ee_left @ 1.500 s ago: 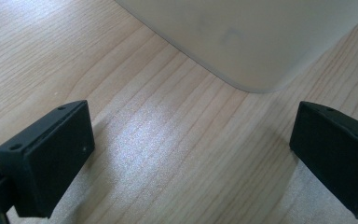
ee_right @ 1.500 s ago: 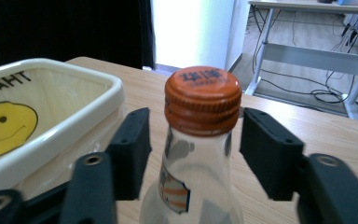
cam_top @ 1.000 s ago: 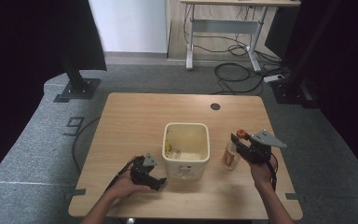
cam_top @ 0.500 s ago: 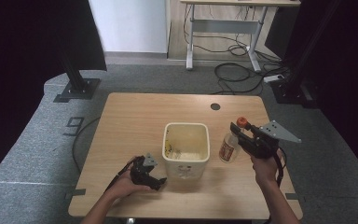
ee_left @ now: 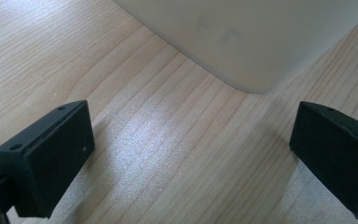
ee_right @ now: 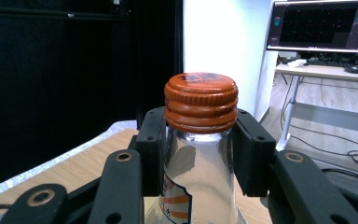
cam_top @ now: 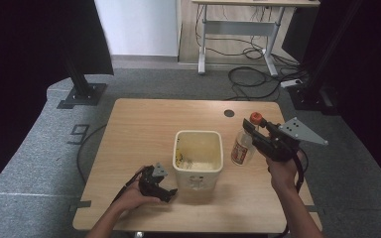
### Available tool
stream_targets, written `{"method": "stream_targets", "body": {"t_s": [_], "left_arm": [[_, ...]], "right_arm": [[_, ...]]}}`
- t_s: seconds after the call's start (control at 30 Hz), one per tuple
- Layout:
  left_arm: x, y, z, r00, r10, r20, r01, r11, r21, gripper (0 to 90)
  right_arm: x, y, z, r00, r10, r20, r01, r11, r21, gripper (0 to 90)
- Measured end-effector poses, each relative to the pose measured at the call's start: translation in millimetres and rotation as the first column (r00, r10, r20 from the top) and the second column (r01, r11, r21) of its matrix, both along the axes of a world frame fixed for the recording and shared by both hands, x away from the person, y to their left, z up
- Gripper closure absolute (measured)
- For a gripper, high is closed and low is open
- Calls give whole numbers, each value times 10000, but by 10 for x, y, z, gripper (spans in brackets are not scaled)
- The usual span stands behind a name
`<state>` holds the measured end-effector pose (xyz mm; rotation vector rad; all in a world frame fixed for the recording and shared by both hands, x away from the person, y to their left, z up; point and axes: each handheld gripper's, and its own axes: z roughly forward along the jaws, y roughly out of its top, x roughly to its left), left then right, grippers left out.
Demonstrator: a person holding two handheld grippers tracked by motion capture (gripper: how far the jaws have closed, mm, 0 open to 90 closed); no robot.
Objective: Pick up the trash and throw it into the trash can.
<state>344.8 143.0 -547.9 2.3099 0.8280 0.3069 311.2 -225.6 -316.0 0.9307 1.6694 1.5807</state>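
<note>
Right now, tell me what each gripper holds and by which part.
The right gripper clamps the glass bottle by its neck, just below the orange cap. The left gripper holds nothing.

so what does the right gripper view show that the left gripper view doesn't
Right gripper view: the right gripper shut on the neck of a glass bottle, just under its orange cap, with a monitor on a desk behind. Left gripper view: the left gripper with its jaws wide apart and nothing between them, low over the table, and the bin just ahead. Both share the wooden table.
</note>
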Motion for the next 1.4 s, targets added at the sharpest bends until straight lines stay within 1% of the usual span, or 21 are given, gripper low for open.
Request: {"method": "stream_targets", "body": {"t_s": [0.1, 0.13, 0.17, 0.37, 0.47, 0.7, 0.87, 0.9, 0.97, 1.0, 1.07, 1.17, 1.2, 1.23, 1.33, 1.4], "left_arm": [[0, 0, 0, 10000, -2, 2, 2, 10000, 0, 0], [0, 0, -1, 10000, -3, 9, 3, 10000, -3, 0], [0, 0, -1, 10000, -3, 9, 3, 10000, -3, 0], [0, 0, -1, 10000, -2, 10, 2, 10000, -4, 0], [0, 0, -1, 10000, -4, 12, 4, 10000, -2, 0], [0, 0, -1, 10000, -1, 11, 1, 10000, -5, 0], [0, 0, -1, 10000, -5, 13, 5, 10000, -1, 0], [0, 0, -1, 10000, -4, 7, 4, 10000, 0, 0], [0, 0, -1, 10000, -4, 6, 4, 10000, 0, 0], [0, 0, -1, 10000, -2, 8, 2, 10000, 0, 0], [0, 0, -1, 10000, -3, 8, 3, 10000, 1, 0], [1, 0, -1, 10000, -11, 8, 11, 10000, 3, 0], [1, 0, -2, 10000, -10, 15, 10, 10000, 3, 0], [1, 0, -1, 10000, -13, 10, 13, 10000, 6, 0], [1, 0, -2, 10000, -10, 18, 10, 10000, 3, 0], [1, 0, -2, 10000, -9, 17, 9, 10000, 3, 0]], "right_arm": [[2, 20, 43, 10000, 20, 82, -21, 9999, 126, 598], [1, 47, 86, 9998, 74, 169, -77, 9998, 189, 598], [1, 47, 86, 9998, 74, 169, -77, 9998, 189, 598], [-13, 162, 206, 9989, 284, 377, -291, 9994, 169, 598], [-17, 206, 242, 9984, 371, 437, -378, 9992, 149, 598], [-15, 295, 272, 9973, 532, 507, -540, 9984, 152, 599], [-7, 354, 274, 9966, 671, 479, -680, 9975, 172, 599], [3, 404, 259, 9961, 768, 431, -774, 9969, 130, 599], [7, 419, 252, 9959, 801, 414, -806, 9967, 112, 599], [18, 461, 233, 9956, 863, 368, -867, 9962, 102, 599], [22, 477, 226, 9954, 895, 347, -900, 9959, 116, 599], [47, 550, 198, 9943, 1031, 268, -1035, 9945, 154, 599], [69, 608, 179, 9936, 1108, 227, -1111, 9937, 118, 599], [69, 608, 179, 9936, 1108, 227, -1111, 9937, 118, 599], [109, 700, 144, 9924, 1224, 147, -1224, 9925, 32, 599], [121, 721, 132, 9922, 1237, 122, -1238, 9923, 20, 599]]}}
